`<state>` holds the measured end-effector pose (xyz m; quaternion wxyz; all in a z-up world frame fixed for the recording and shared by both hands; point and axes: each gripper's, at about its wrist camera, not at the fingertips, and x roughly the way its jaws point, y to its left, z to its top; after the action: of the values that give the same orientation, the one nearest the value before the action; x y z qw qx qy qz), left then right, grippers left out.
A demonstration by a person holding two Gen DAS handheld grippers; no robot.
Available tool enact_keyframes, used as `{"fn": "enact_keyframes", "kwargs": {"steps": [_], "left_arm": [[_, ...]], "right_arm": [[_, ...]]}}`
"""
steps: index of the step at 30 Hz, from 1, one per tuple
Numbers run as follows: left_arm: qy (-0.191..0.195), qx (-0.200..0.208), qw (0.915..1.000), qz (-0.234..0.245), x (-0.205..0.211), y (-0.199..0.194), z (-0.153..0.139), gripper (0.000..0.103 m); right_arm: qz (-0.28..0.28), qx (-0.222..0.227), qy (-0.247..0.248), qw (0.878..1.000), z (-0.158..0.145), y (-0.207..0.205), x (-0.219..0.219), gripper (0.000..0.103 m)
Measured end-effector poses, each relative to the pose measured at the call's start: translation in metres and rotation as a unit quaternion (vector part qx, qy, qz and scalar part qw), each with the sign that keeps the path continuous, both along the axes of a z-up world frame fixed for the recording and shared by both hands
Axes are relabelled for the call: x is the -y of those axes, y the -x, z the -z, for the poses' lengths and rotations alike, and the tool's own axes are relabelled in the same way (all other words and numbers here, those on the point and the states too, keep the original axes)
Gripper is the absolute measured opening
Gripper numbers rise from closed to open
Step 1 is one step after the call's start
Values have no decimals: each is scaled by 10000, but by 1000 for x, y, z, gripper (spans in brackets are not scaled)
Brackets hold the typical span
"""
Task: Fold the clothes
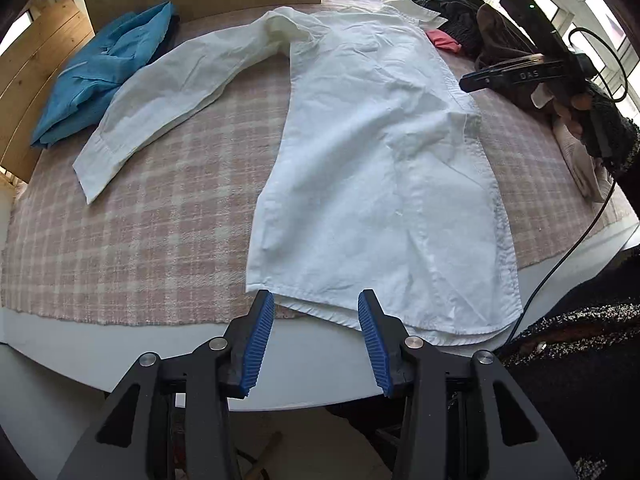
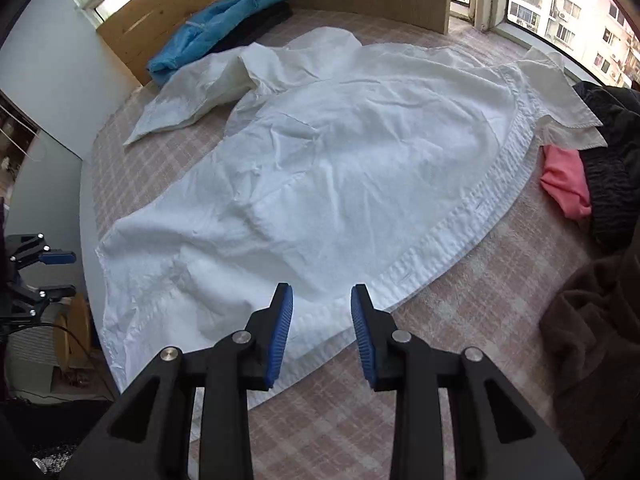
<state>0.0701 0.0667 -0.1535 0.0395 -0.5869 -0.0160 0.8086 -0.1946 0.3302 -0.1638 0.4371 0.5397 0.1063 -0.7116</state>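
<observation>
- A pink-and-cream checked cloth (image 1: 160,216) covers a white tabletop (image 1: 120,352) set before wooden panels and bright windows that look onto apartment blocks.
- A white shirt (image 1: 380,168) lies spread across the cloth, folded lengthwise along its buttoned edge, its hem at the near tabletop edge and its collar toward the windows.
- One sleeve (image 1: 160,96) stretches out flat to the left, with its cuff resting on the checked cloth.
- A folded blue garment (image 1: 104,76) sits at the far left corner beside the wooden panel, just past the sleeve, with something dark under it.
- On the right side lies a pile of clothes: a pink piece (image 2: 566,184) just beside the collar, a black one (image 2: 612,152) behind it and a brown one (image 2: 592,320) nearer.
- The left gripper (image 1: 316,300) hovers at the shirt's hem, its blue-padded fingers wide apart and gripping nothing.
- The right gripper (image 2: 322,294) hangs over the shirt's buttoned edge, fingers likewise spread and empty; in the left wrist view it shows at the right, held by a hand (image 1: 576,112) in a dark speckled sleeve.
</observation>
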Motion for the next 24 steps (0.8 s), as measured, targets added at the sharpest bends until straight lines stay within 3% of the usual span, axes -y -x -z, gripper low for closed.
{"fn": "enact_keyframes", "kwargs": {"steps": [2, 3, 4, 5, 8, 14, 19, 24], "left_arm": [[-90, -42, 9999, 117, 16, 1, 5, 42], [-150, -57, 9997, 190, 24, 2, 8, 42], [-290, -63, 9992, 270, 31, 3, 11, 42], [-471, -69, 9982, 362, 37, 6, 14, 42], [-950, -78, 9930, 699, 52, 16, 22, 42], [-1482, 207, 9784, 1423, 58, 29, 41, 42], [-1483, 291, 9691, 1951, 49, 34, 52, 42], [-1745, 296, 9627, 2047, 41, 43, 55, 40]], "right_arm": [[342, 200, 695, 9968, -23, -20, -26, 31], [514, 327, 995, 9932, -32, -31, -37, 39], [700, 505, 1134, 9898, -32, -47, -42, 55], [919, 624, 1175, 9868, -29, -63, -46, 59], [1758, 644, 906, 9781, -16, -121, -49, 60], [3121, 826, 784, 9432, 11, -220, -36, 60], [3557, 694, 384, 9312, 27, -258, -13, 60], [3780, 749, 283, 9223, 42, -268, -5, 60]]}}
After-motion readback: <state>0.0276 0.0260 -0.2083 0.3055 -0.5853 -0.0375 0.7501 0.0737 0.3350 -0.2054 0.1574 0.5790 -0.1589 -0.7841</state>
